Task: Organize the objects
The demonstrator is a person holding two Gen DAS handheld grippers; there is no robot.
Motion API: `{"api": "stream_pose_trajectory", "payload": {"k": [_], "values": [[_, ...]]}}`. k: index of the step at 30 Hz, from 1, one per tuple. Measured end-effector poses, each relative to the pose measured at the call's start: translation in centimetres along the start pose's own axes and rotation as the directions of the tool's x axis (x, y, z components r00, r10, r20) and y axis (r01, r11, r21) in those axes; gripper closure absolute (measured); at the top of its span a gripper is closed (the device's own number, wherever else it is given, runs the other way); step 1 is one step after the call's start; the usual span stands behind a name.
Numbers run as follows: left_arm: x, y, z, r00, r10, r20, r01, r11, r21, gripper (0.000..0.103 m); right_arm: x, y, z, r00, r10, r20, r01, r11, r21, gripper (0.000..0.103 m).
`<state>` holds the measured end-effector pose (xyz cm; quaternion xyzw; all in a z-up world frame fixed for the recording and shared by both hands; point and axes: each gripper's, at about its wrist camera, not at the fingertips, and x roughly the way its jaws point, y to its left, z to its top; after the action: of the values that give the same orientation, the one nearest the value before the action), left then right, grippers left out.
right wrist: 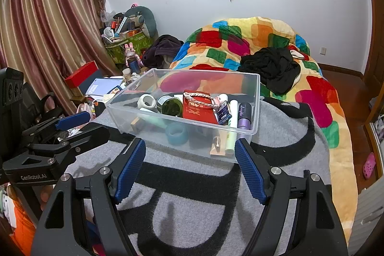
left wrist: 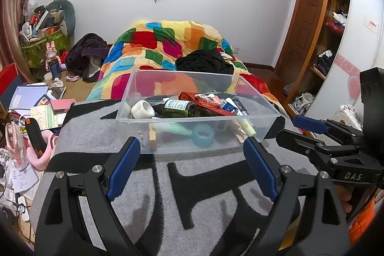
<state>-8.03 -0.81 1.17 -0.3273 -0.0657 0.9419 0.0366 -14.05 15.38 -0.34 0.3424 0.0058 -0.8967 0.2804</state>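
Note:
A clear plastic bin (left wrist: 134, 88) (right wrist: 255, 97) stands on a grey and black blanket (left wrist: 211, 184) (right wrist: 192, 184). It holds several small things: a dark green bottle (left wrist: 182, 108) (right wrist: 171, 107), a red pouch (left wrist: 206, 102) (right wrist: 198, 109), a white tape roll (left wrist: 141, 108) (right wrist: 147, 101), a blue tape ring (left wrist: 203, 134) (right wrist: 177, 133) and tubes. My left gripper (left wrist: 192, 145) is open and empty just in front of the bin. My right gripper (right wrist: 190, 148) is open and empty, also just in front of the bin. Each gripper shows at the side of the other's view.
A bed with a colourful quilt (left wrist: 168, 44) (right wrist: 264, 40) and black clothes (left wrist: 204, 61) (right wrist: 271, 68) lies behind the bin. Papers, books and clutter (left wrist: 36, 107) (right wrist: 103, 88) fill the left. A wooden wardrobe (left wrist: 324, 28) stands at the right. Curtains (right wrist: 48, 28) hang at the left.

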Motion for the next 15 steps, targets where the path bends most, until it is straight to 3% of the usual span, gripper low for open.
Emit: {"api": "stream_pose_trajectory", "payload": {"k": [15], "values": [[0.15,0.30,-0.05,1.000,-0.017,-0.021,0.016,1.000,-0.024,0.015,0.05,0.04,-0.08,1.000,0.001,-0.002,-0.001,1.000,0.002,0.029]]}}
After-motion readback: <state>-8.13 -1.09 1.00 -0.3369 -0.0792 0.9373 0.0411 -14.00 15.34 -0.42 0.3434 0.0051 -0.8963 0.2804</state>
